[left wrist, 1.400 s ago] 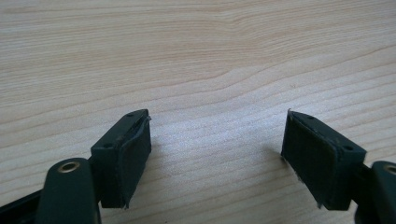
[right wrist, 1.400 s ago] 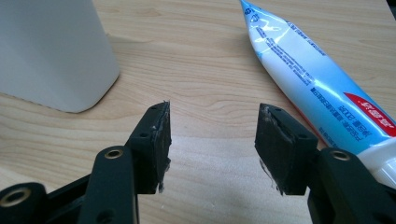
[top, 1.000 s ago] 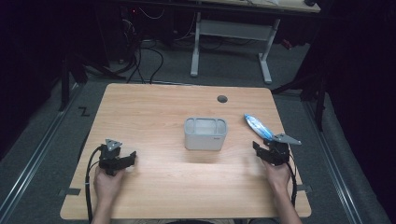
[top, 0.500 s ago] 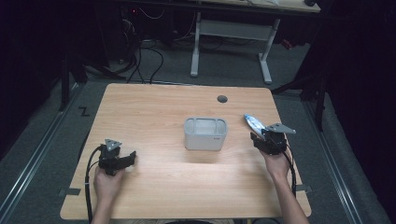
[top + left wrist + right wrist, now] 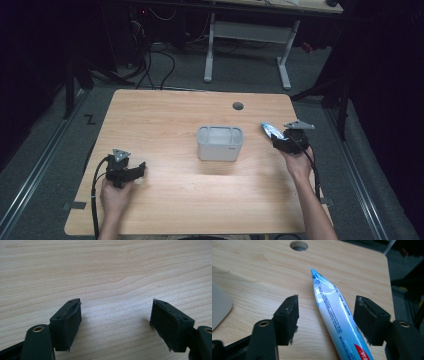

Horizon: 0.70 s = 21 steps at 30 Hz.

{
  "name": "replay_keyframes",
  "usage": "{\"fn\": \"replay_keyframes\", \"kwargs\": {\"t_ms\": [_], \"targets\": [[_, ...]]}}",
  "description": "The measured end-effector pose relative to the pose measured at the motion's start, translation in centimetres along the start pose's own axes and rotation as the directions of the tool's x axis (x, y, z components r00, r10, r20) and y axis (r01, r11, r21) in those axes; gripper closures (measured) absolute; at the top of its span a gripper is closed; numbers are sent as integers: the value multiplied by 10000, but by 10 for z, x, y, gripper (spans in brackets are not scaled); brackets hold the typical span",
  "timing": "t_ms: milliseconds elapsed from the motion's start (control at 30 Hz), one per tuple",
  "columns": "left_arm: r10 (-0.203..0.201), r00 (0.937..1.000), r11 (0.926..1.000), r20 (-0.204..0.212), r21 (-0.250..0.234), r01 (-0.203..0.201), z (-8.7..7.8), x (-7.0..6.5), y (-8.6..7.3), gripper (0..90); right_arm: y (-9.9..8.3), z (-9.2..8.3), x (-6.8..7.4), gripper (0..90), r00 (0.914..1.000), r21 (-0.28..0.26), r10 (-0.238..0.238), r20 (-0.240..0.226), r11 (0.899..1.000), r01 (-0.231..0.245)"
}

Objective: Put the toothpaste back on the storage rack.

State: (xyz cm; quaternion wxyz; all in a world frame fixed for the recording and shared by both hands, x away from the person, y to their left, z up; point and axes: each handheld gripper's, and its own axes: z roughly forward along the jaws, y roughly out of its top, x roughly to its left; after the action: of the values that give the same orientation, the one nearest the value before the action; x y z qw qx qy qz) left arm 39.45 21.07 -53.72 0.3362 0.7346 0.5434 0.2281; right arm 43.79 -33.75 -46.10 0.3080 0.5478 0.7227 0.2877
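- Right gripper (image 5: 325, 317) has come fwd and a bit up since a sec ago, from the table's right edge toward the toothpaste tube (image 5: 337, 315); in the high view it now sits over the tube's near end (image 5: 291, 141).
- Its jaws have just been opening wider; they stand apart w/ the tube between them, pads not pressing on it. Left pad has clear wood showing before the tube, right pad is just beside it.
- Tube lies flat on the wooden table (image 5: 165, 120), crimped end pointing toward the round cable hole (image 5: 299, 245), cap end hidden below the frame edge. It hasn't shifted vs. the earlier frames.
- Grey bin (image 5: 220, 143) sits mid-table, left of the tube, near but apart; looks like the likely drop spot, that's a guess.
- Meaning: approach looks done, grasp not yet made. Next prob. needs jaws lowered and squeezed across the tube's width.
- Left gripper (image 5: 116, 325) unchanged: resting low at the near-left of the table (image 5: 125, 170), jaws apart, nothing but bare wood between.
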Motion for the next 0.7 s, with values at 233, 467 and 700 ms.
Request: {"fn": "replay_keyframes", "kwargs": {"t_ms": [233,467,700], "targets": [[-21,10000,10000,25,3,21,0,0,0,253,9,24,-3,335,9997,924,-130,214,9957,109],[-1,10000,10000,-17,2,1,0,0,0,253,10,42,-1,315,9982,1634,-495,331,9856,434],[-73,10000,10000,-14,-8,73,0,1,0,253,17,56,3,307,9948,2236,-930,406,9712,816]]}}
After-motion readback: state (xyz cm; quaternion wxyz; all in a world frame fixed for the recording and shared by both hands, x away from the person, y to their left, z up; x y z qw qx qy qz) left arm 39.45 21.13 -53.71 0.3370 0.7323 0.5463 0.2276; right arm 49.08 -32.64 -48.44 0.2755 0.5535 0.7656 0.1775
